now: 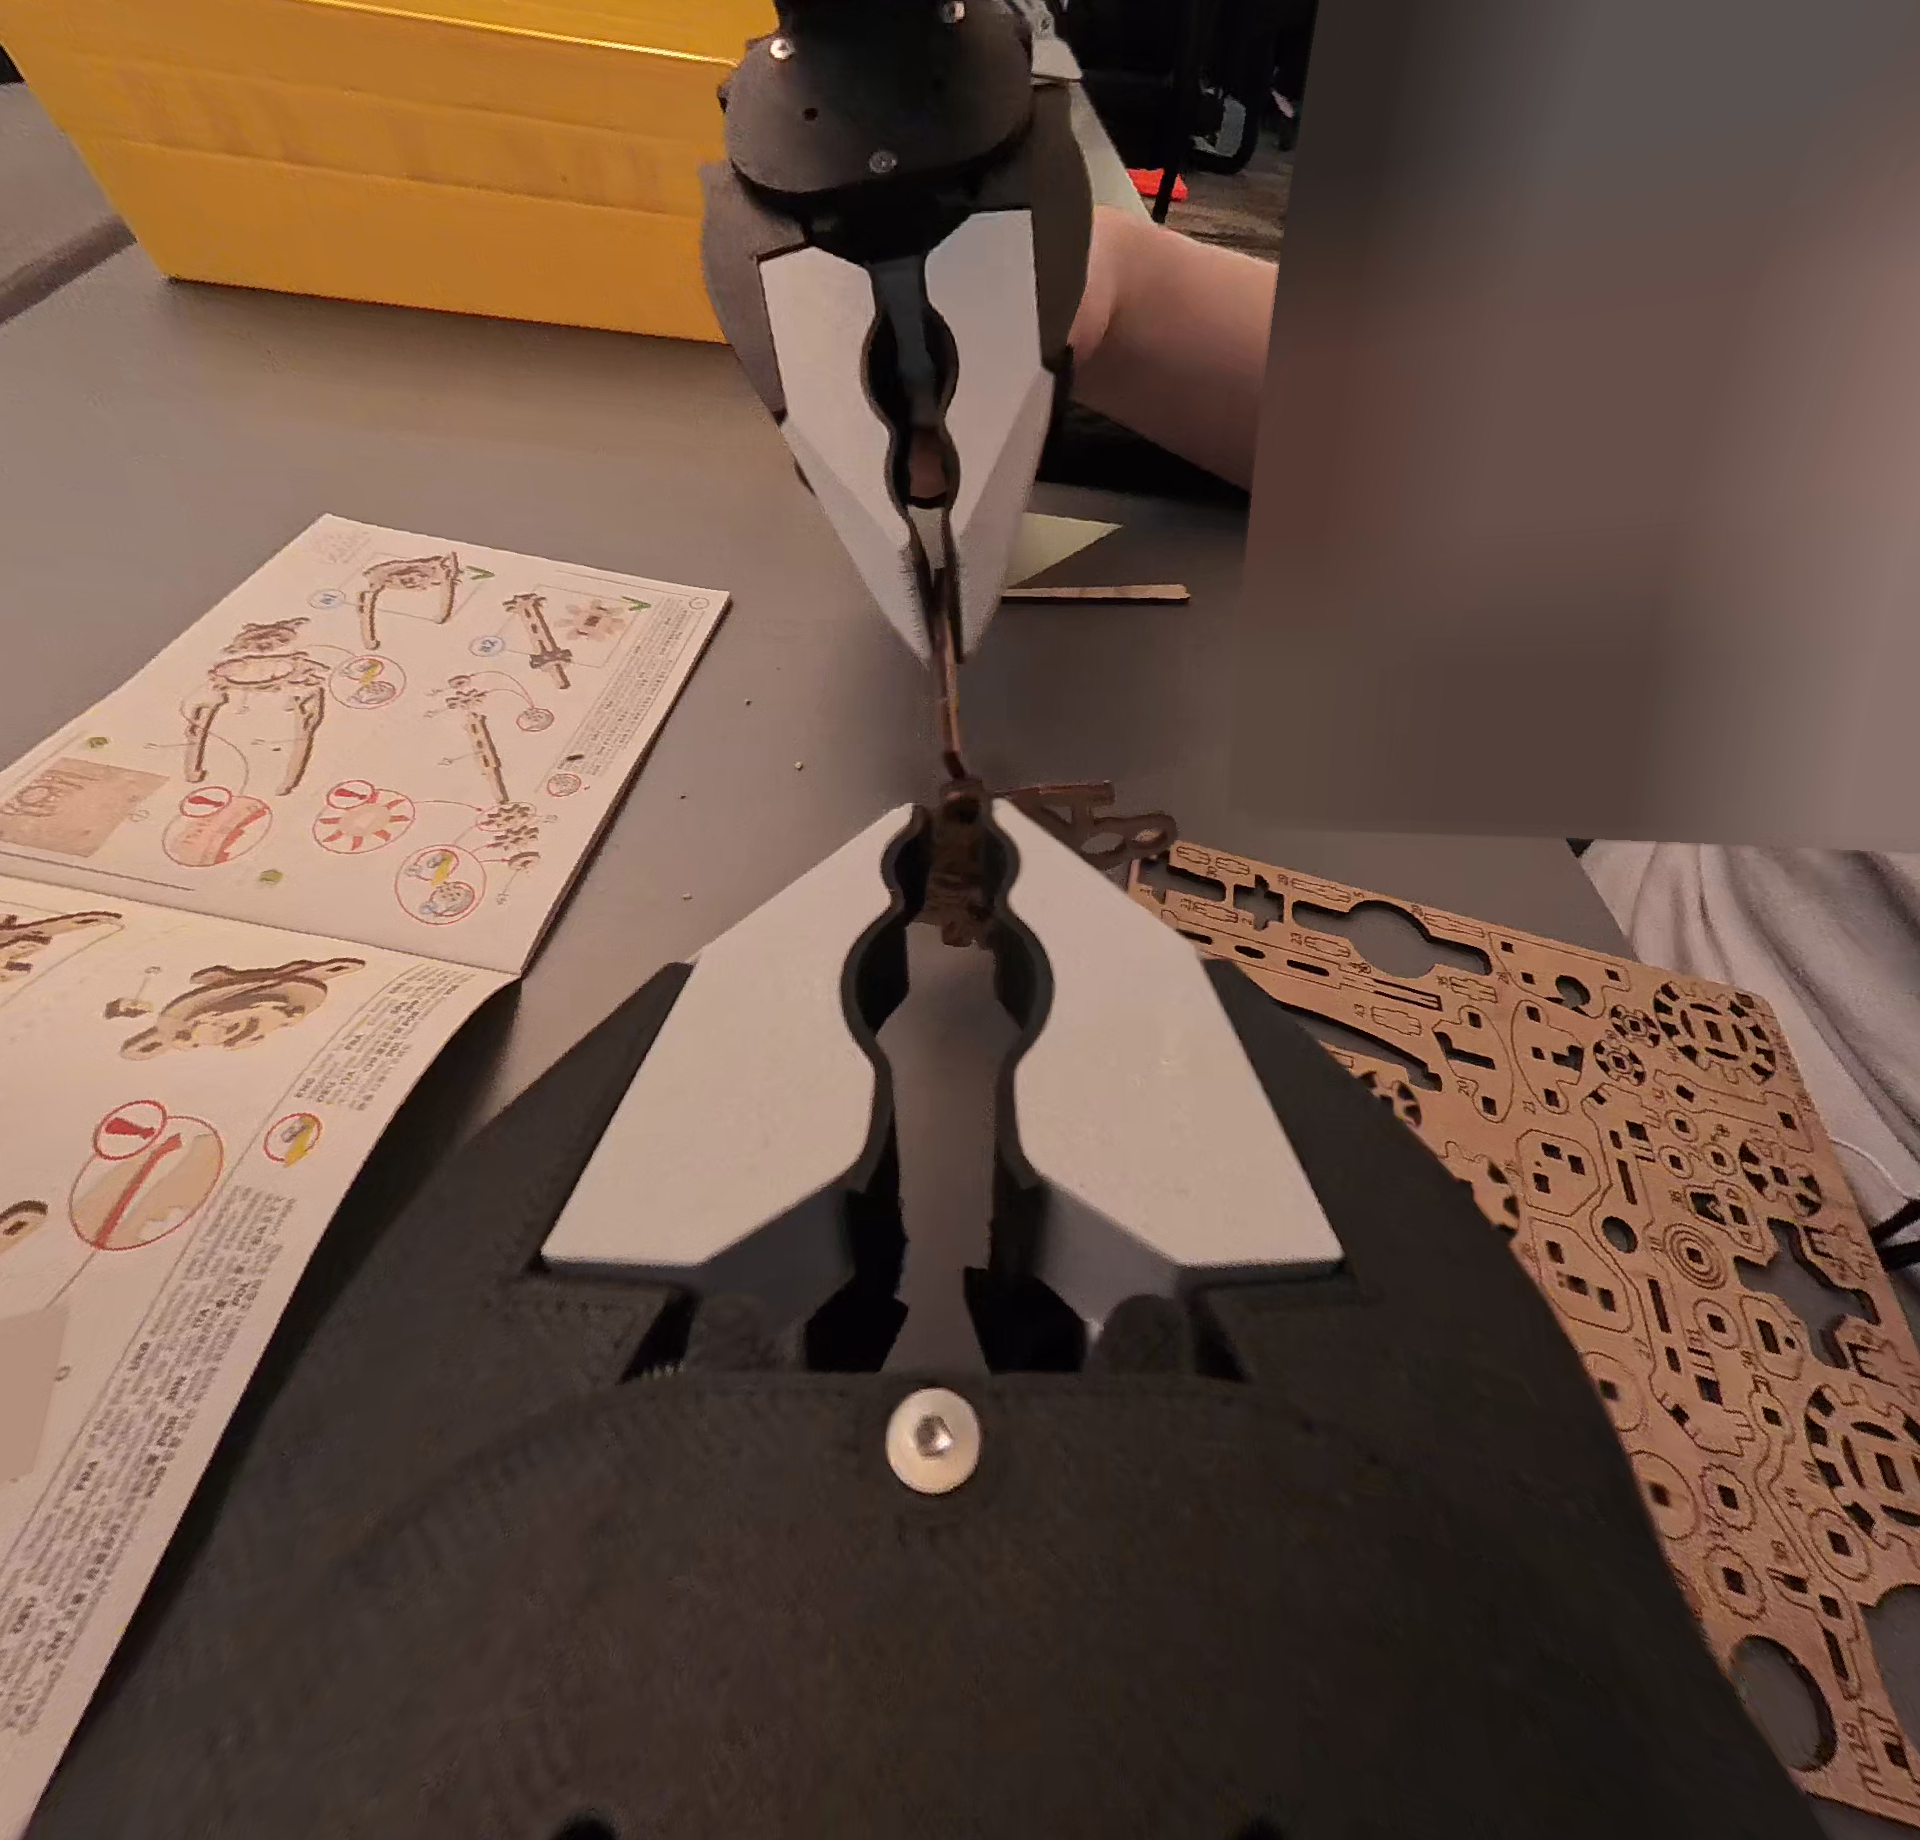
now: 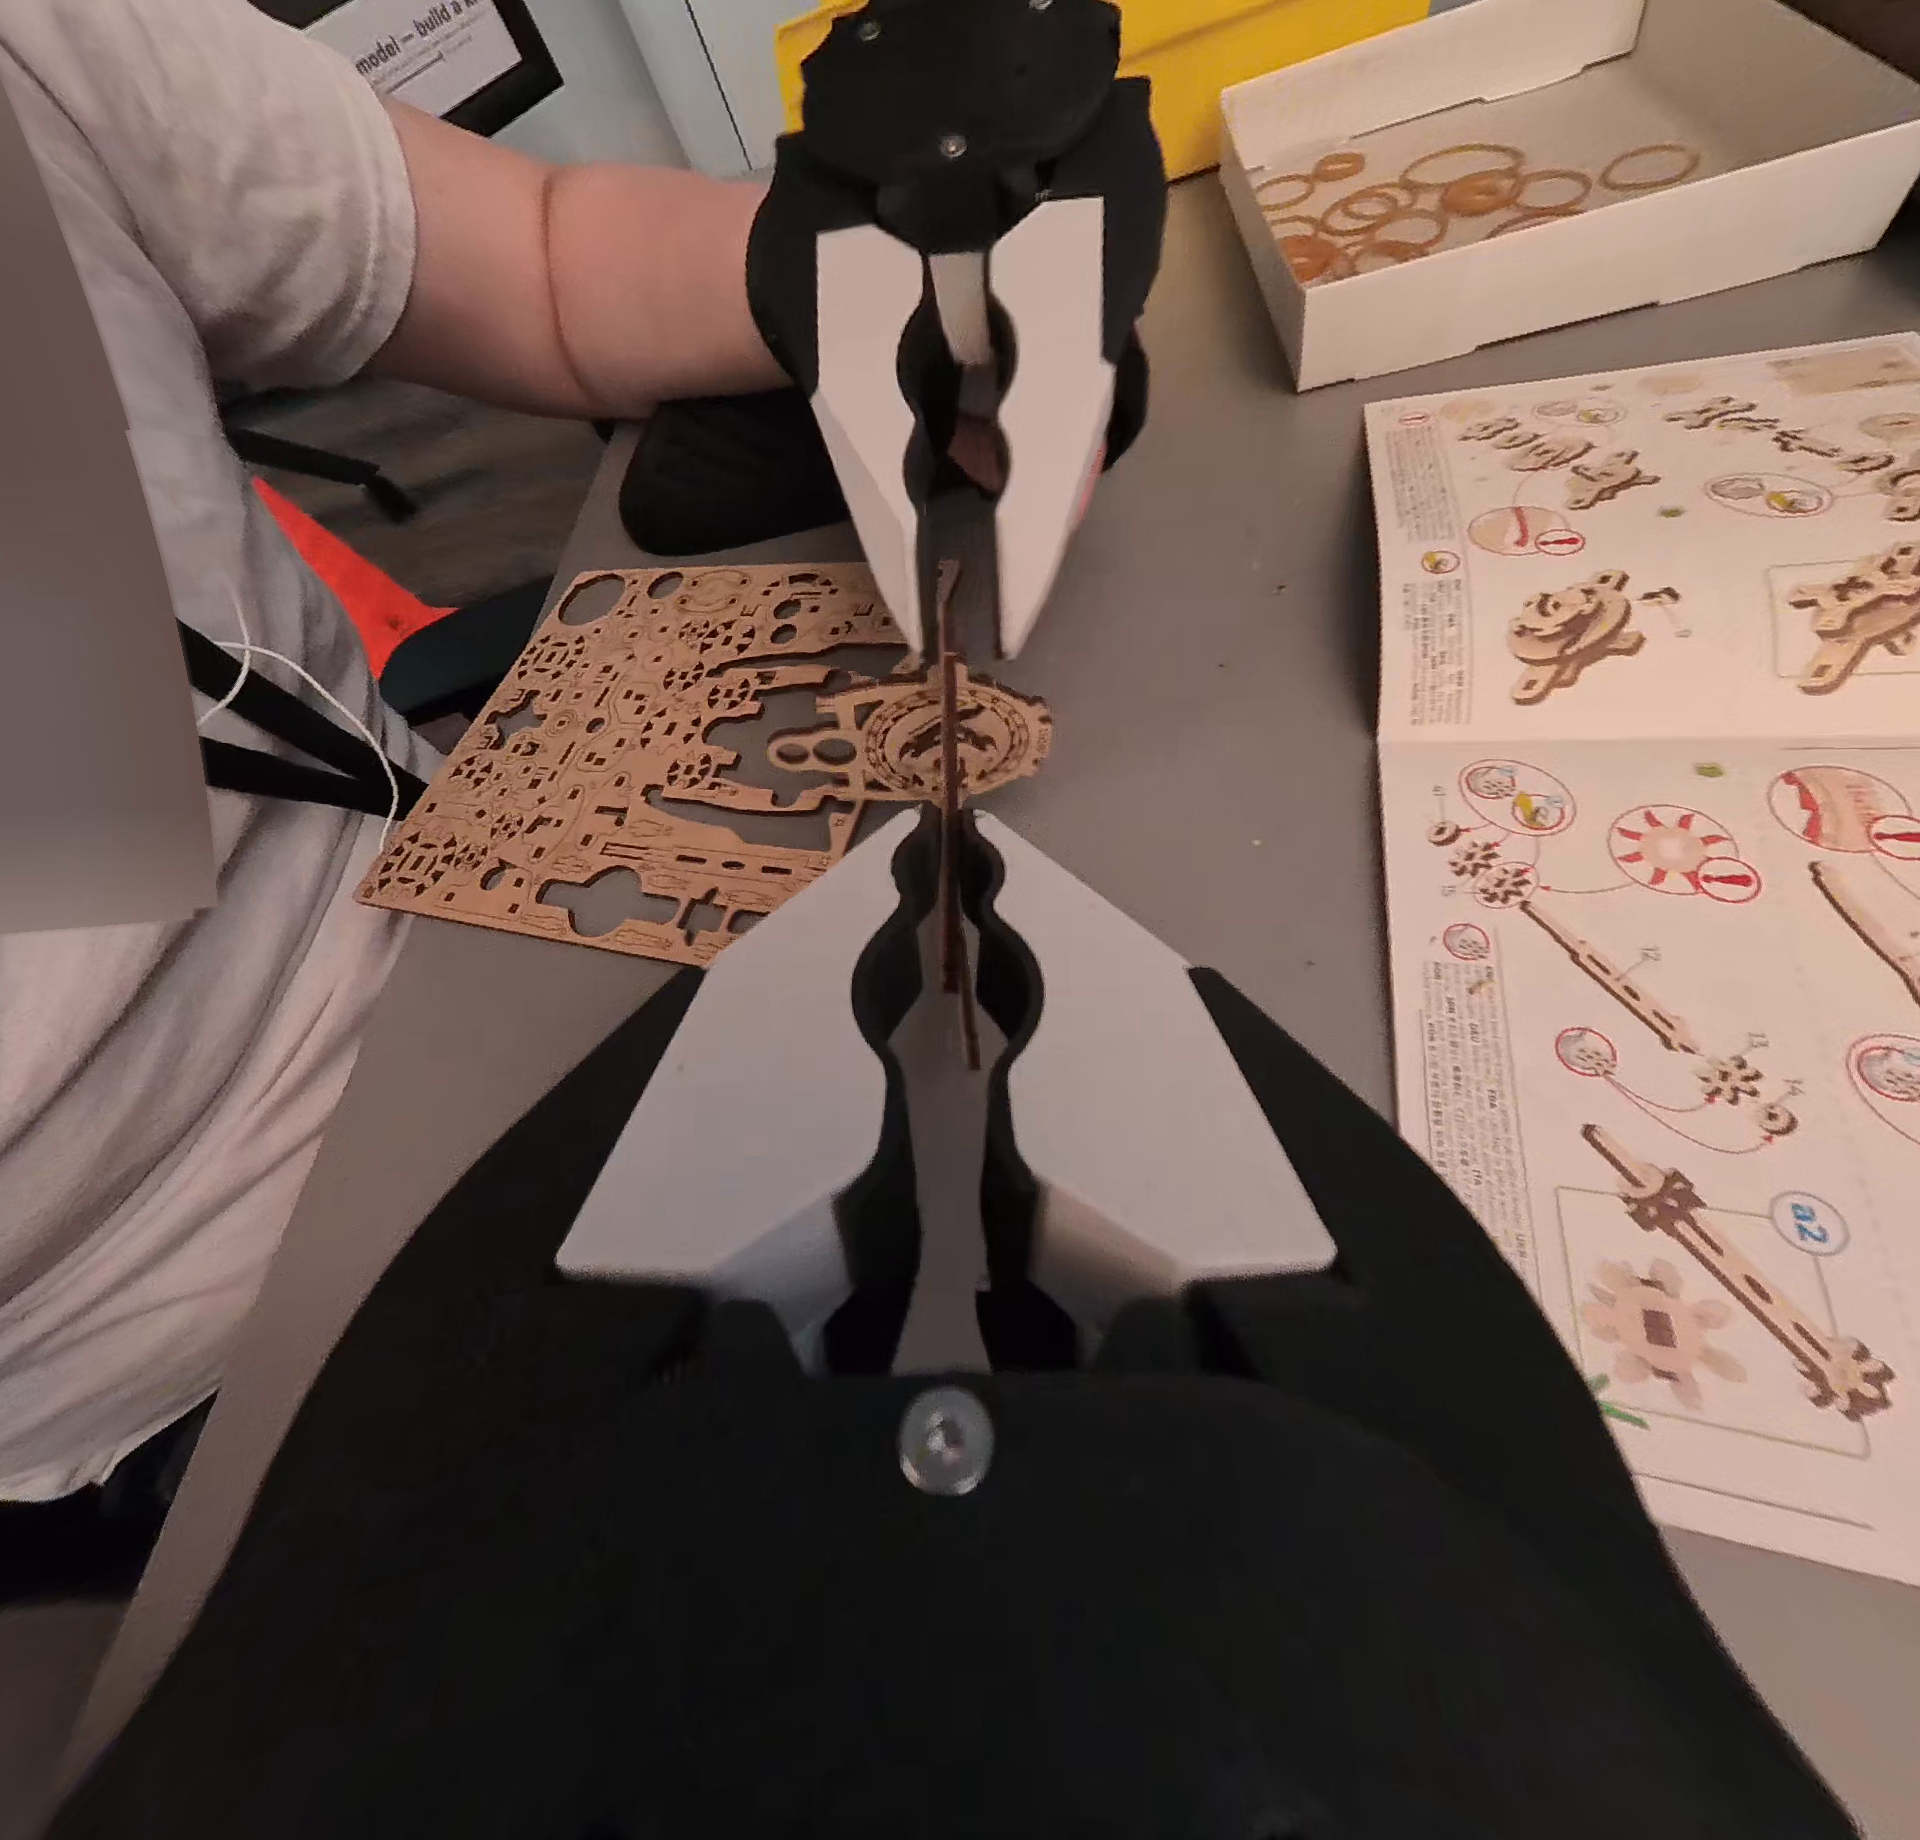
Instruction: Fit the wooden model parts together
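My left gripper (image 1: 956, 816) is shut on a small dark wooden part (image 1: 954, 860), held upright at its tips. My right gripper (image 2: 951, 816) is shut on a thin wooden strip (image 2: 948, 751), seen edge-on. The two grippers face each other tip to tip over the grey table. In the left wrist view the right gripper (image 1: 940, 647) comes down from above, and its strip (image 1: 948, 710) touches the top of the left gripper's part. A round wooden piece (image 2: 1003, 741) sits just under the tips of the left gripper (image 2: 956, 647); I cannot tell whether it is held.
A laser-cut wooden sheet (image 1: 1621, 1094) lies on the table on the person's side and also shows in the right wrist view (image 2: 623, 772). An open instruction booklet (image 1: 312, 751) lies opposite. A yellow bin (image 1: 364, 128) and a white box (image 2: 1558, 263) of rings stand at the back. A person's arm (image 2: 623, 284) rests on the table edge. Across from one pair of fingers to the other is roughly 4 cm.
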Motion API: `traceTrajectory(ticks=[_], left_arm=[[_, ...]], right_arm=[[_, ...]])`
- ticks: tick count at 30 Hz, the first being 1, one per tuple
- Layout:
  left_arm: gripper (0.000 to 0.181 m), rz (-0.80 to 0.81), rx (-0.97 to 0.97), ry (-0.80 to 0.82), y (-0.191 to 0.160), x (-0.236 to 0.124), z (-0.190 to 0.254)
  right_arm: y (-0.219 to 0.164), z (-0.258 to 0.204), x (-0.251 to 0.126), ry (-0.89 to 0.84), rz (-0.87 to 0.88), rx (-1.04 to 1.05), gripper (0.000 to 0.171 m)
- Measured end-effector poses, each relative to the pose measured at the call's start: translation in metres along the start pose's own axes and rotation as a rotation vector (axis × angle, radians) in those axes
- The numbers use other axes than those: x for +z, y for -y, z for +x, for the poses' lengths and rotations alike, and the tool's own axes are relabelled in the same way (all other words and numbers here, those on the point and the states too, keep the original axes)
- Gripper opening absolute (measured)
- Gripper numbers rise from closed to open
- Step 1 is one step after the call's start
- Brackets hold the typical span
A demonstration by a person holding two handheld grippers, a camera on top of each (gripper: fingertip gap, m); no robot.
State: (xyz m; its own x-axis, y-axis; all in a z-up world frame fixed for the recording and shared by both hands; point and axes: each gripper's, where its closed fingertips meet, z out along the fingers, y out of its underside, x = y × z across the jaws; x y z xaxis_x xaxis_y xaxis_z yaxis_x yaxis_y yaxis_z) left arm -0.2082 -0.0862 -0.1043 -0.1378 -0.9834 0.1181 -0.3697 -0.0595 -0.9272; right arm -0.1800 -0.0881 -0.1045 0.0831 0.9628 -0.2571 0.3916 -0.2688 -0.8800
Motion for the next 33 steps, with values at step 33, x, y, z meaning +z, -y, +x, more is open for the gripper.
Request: traceTrajectory(ticks=[33], left_arm=[[0.0,0.809,-0.337,0.054,0.13,-0.102,-0.018]], right_arm=[[0.134,-0.005,-0.074,-0.209,0.748,0.045,0.029]])
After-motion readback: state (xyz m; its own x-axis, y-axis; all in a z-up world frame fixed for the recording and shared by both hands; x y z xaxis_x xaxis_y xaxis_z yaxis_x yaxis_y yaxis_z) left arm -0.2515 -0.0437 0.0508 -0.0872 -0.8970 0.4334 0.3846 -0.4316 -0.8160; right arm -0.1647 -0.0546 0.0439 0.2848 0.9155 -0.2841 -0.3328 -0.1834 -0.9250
